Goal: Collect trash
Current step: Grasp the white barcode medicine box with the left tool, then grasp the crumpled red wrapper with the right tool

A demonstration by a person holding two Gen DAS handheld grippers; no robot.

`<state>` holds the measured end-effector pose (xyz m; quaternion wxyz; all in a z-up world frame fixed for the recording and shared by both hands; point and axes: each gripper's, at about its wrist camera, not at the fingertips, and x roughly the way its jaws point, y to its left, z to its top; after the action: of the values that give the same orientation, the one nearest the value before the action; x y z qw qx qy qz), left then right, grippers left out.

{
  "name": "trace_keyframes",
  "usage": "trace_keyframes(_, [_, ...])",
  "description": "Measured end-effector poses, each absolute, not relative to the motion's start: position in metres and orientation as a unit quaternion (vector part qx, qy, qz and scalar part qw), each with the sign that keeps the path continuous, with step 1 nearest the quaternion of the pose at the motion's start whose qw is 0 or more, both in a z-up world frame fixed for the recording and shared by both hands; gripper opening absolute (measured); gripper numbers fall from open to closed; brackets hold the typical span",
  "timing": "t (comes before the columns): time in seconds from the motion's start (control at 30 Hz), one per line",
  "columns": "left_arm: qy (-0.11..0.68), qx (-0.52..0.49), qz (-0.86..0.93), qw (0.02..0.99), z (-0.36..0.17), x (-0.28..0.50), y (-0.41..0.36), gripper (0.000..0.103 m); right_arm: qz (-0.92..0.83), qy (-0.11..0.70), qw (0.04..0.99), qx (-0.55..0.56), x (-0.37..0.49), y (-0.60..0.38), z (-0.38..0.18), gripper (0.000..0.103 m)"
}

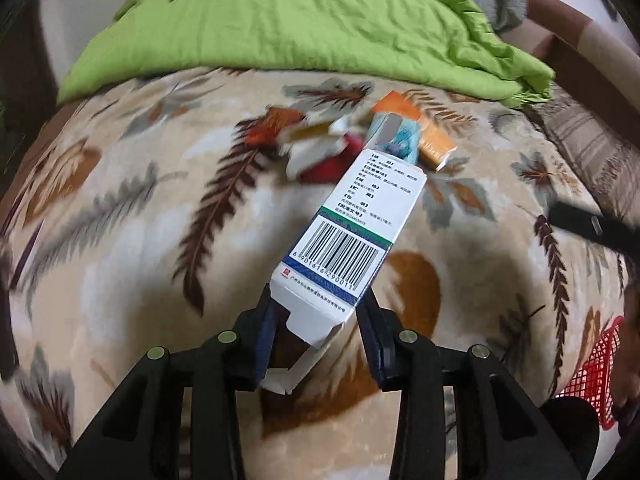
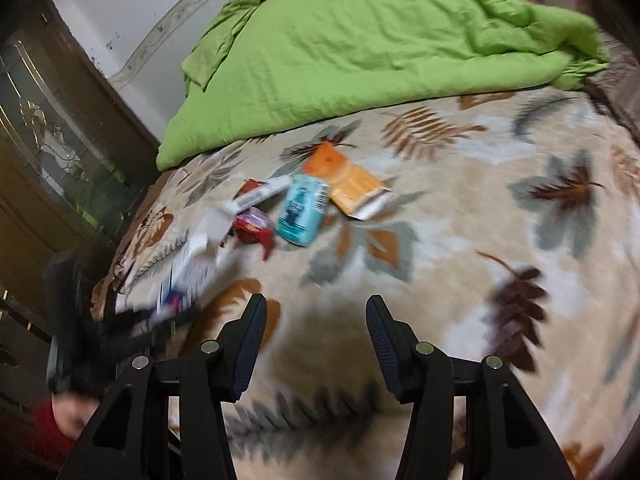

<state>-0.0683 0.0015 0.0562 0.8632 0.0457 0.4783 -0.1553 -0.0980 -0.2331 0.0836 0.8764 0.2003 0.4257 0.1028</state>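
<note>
While its open flap hung near the camera, the white carton (image 1: 340, 236) was clamped in the left gripper (image 1: 320, 300) above the bed (image 1: 120, 240), long axis pointing far-right toward the red basket (image 1: 596, 376), its contents unseen; the right gripper (image 2: 316, 308) stood half-wide, empty.

A box (image 1: 352, 224) sits between the fingers of the left claw (image 1: 320, 308), above the bed (image 1: 132, 208). Beyond it, a small pile of packets (image 2: 296, 204) lies on the bed, and behind the pile a quilt (image 2: 360, 56) is heaped. A basket (image 1: 596, 376) stands at the right edge of the left wrist view. The right claw (image 2: 316, 320) hangs over bare bedding, the pile ahead and to its left.
</note>
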Motion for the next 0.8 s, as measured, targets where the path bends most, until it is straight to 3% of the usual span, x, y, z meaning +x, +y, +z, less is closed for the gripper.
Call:
trace_keyframes(0.23, [0.485,0.045,-0.146,0.861,0.038,-0.058,0.004,0.040,0.122,0.432,0.873,0.192,-0.052,-0.201,0.080,0.056])
trace_keyframes(0.3, [0.484,0.052,-0.141,0.862,0.035,-0.052,-0.001,0.058,0.124,0.429,0.875,0.187,-0.048,-0.194,0.079,0.056])
trace_keyframes(0.37, [0.484,0.058,-0.136,0.862,0.031,-0.045,-0.005,0.062,0.126,0.425,0.877,0.184,-0.045,-0.191,0.080,0.056])
trace_keyframes(0.53, [0.478,0.058,-0.142,0.865,0.028,-0.033,-0.009,0.061,0.137,0.431,0.877,0.163,-0.034,-0.183,0.080,0.056])
trace_keyframes(0.6, [0.479,0.044,-0.137,0.866,0.028,-0.031,-0.003,0.050,0.140,0.432,0.877,0.154,-0.029,-0.180,0.080,0.056])
trace_keyframes(0.8, [0.470,-0.033,-0.111,0.875,0.042,-0.051,0.032,0.044,0.167,0.432,0.878,0.116,-0.011,-0.165,0.077,0.055])
